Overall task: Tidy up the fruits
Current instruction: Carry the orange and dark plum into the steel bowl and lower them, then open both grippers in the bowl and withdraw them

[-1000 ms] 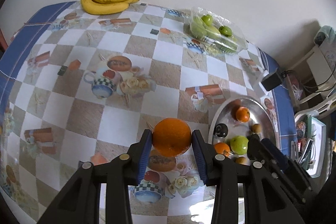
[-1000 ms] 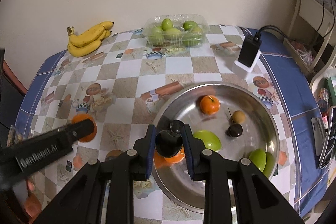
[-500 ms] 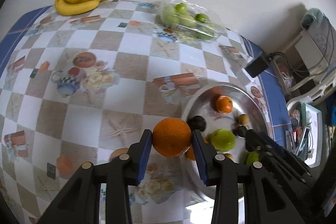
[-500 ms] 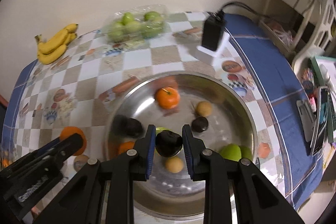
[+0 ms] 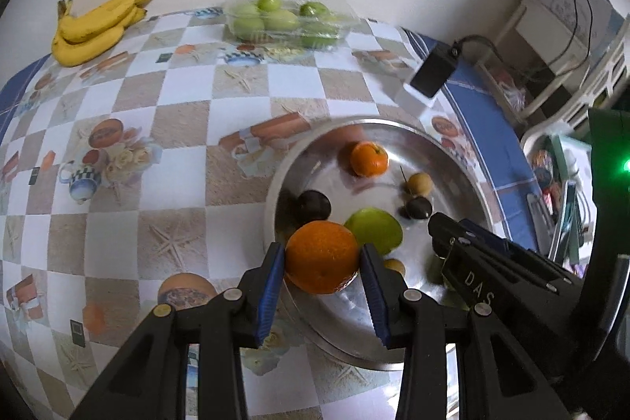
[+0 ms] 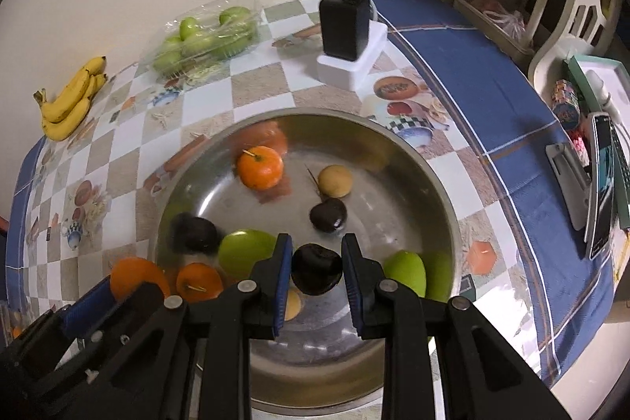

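My left gripper [image 5: 321,260] is shut on a large orange [image 5: 322,256] and holds it over the near left rim of the steel bowl [image 5: 453,160]. My right gripper [image 6: 317,268] is shut on a dark plum [image 6: 316,268] above the bowl's [image 6: 425,160] near side. The bowl holds a tangerine [image 6: 260,166], a second small orange [image 6: 199,282], green apples [image 6: 246,252], dark plums [image 6: 327,215] and small tan fruits [image 6: 334,180]. The left gripper with its orange [image 6: 136,276] shows at the right wrist view's lower left.
Bananas [image 5: 94,26] lie at the far left of the checked tablecloth. A clear box of green fruit [image 5: 287,16] sits at the back. A black charger on a white block [image 6: 346,38] stands behind the bowl. Shelves and clutter lie beyond the right table edge.
Both grippers have moved right and forward over the bowl, each still holding its fruit. The left gripper's orange went from above the tablecloth to above the bowl's rim.
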`<state>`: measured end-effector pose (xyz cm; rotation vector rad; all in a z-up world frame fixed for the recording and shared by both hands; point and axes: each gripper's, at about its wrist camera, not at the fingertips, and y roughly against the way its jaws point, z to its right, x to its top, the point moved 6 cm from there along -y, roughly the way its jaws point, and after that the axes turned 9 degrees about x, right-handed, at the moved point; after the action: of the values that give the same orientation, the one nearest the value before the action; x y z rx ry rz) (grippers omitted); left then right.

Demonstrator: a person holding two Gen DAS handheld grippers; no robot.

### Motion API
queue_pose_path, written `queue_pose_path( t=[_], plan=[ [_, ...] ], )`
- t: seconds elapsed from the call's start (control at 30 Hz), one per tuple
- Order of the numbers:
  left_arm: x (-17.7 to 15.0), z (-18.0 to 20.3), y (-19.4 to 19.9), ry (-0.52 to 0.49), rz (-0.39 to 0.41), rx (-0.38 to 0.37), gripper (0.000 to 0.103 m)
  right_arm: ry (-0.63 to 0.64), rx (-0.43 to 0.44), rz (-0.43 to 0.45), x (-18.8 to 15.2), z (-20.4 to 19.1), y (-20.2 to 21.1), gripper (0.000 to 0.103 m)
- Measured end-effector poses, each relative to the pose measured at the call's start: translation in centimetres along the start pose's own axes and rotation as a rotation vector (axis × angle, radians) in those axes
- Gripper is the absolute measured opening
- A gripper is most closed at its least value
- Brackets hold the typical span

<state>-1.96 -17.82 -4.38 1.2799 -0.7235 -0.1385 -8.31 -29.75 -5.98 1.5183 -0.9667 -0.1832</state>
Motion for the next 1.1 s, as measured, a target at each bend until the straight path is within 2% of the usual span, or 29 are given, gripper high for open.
queue_pose_path(
  t=[0.27,0.63,0.97,1.1],
  plan=[
    [-1.0,0.4,-1.6,0.001,-0.072,-0.021,0.042,-0.043,-0.013,-0.069,-1.2,1.2,-1.5,0.027],
    [-1.8,0.5,-2.4,0.014,-0.110,-0.021,0.042,-0.075,-0.007,-0.115,-1.8,1.9,-2.6,0.027],
    [-1.8,0.3,-2.5,0.041,-0.127,-0.037,0.044,-0.075,-0.002,-0.115,-1.7,1.8,-2.7,0.028],
    [-1.6,0.2,-2.3,0.053,-0.123,-0.047,0.046,-0.072,0.000,-0.098,-1.6,1.6,-2.3,0.035]
  ],
)
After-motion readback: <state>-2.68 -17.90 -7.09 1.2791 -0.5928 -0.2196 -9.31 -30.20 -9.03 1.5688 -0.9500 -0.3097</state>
